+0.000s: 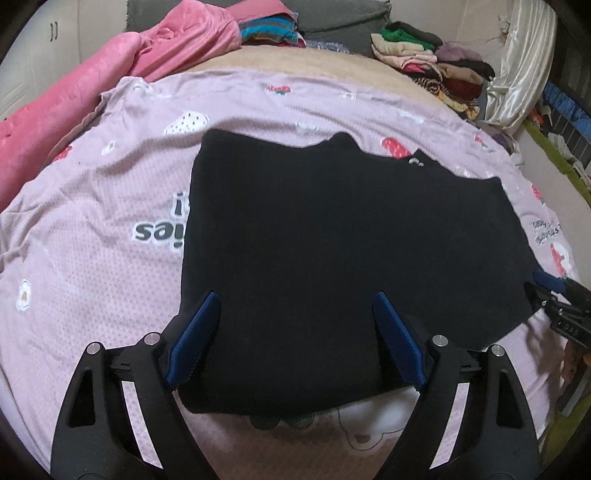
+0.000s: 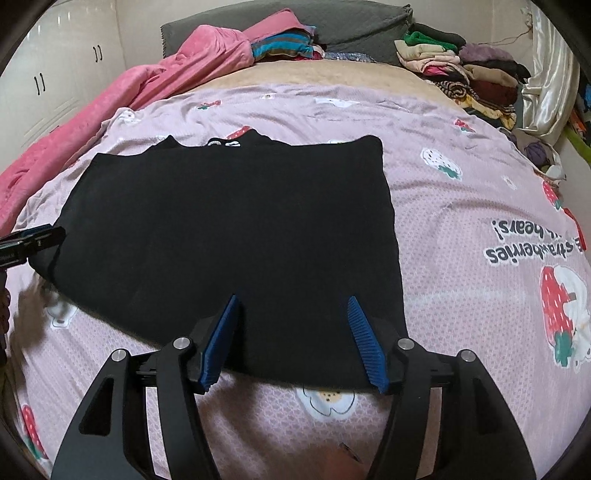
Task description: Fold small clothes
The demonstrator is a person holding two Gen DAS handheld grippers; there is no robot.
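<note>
A black garment (image 1: 332,240) lies flat on the pink strawberry-print bedspread (image 1: 92,221); it also shows in the right wrist view (image 2: 229,229). My left gripper (image 1: 295,299) is open, its blue pads over the garment's near left part. My right gripper (image 2: 293,297) is open above the garment's near right edge. The right gripper shows at the right edge of the left wrist view (image 1: 554,295). The left gripper shows at the left edge of the right wrist view (image 2: 33,240).
A pink blanket (image 1: 110,74) is bunched at the far left. Piles of folded clothes (image 1: 436,62) sit at the far right by a grey headboard cushion (image 2: 351,26). White wardrobe doors (image 2: 55,74) stand to the left.
</note>
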